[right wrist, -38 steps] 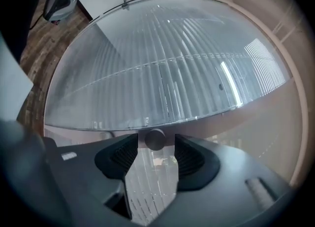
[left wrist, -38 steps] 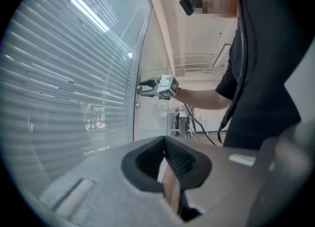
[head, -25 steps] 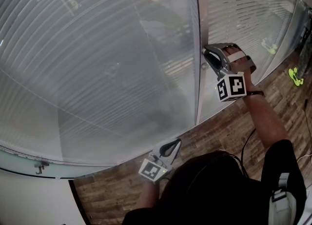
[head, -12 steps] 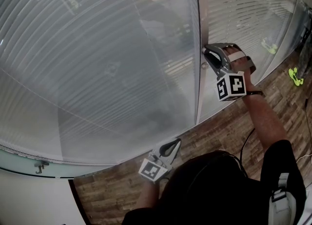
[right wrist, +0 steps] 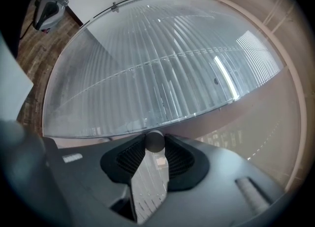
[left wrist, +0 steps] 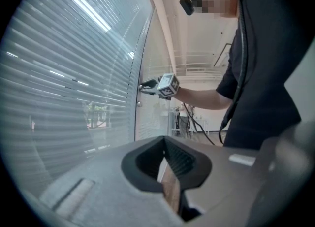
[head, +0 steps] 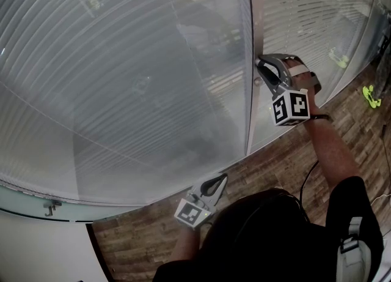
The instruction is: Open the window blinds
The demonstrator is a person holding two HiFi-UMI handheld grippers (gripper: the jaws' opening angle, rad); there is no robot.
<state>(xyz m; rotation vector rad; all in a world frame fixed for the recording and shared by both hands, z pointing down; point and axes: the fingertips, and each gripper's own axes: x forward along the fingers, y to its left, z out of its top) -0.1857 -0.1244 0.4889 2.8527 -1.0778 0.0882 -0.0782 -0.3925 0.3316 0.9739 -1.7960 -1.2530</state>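
Change: right hand-held gripper (head: 259,64), clamped on small round grey knob (right wrist: 155,141), rolled slightly.
White slatted window blinds (head: 122,91): look unchanged.
Left hand-held gripper (head: 215,183): closed, empty.
Next: I'd keep twisting.

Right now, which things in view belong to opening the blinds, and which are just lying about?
Part of the job: blinds; knob, clamped in right gripper.
Just there: left gripper, shut, empty, held low; yellow-green item on floor; black cable.
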